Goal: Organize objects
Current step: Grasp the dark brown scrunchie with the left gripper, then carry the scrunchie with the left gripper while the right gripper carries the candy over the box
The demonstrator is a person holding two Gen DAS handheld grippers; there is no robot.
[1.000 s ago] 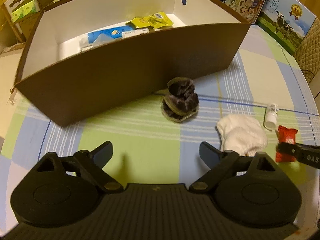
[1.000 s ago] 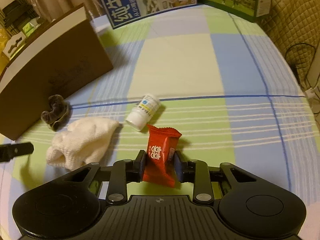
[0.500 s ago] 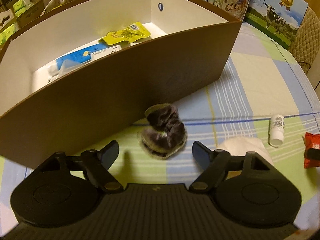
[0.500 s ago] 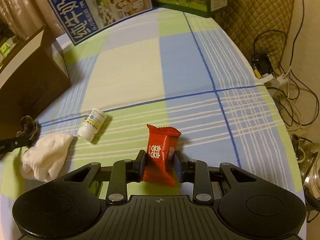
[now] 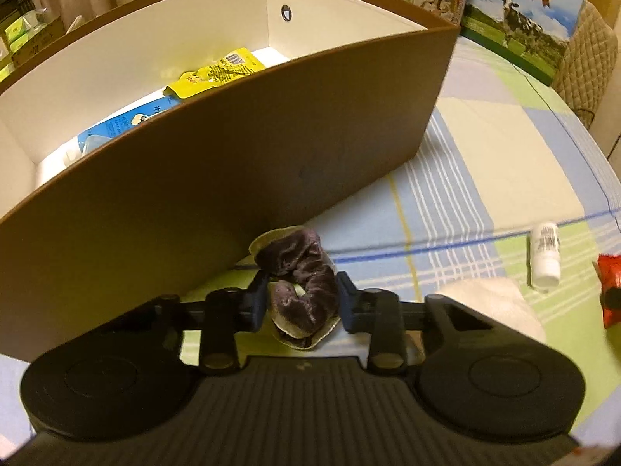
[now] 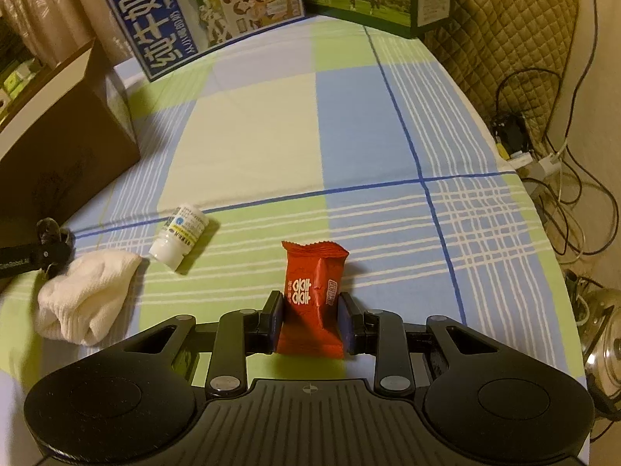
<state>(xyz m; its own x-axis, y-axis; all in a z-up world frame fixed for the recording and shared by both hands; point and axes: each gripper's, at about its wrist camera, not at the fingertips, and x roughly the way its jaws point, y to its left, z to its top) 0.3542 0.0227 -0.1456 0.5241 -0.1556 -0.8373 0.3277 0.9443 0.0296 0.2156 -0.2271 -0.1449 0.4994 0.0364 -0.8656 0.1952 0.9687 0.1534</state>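
Both claws are clamped: left claw (image 5: 302,303) on a dark scrunchie (image 5: 300,287), right claw (image 6: 310,320) on a red snack packet (image 6: 312,295).

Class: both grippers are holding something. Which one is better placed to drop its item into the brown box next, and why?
Left. The left gripper, shut on the scrunchie, sits right beside the box. The right gripper, holding the red packet, is farther away.

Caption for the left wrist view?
Left gripper shut on a dark velvet scrunchie beside the brown box.
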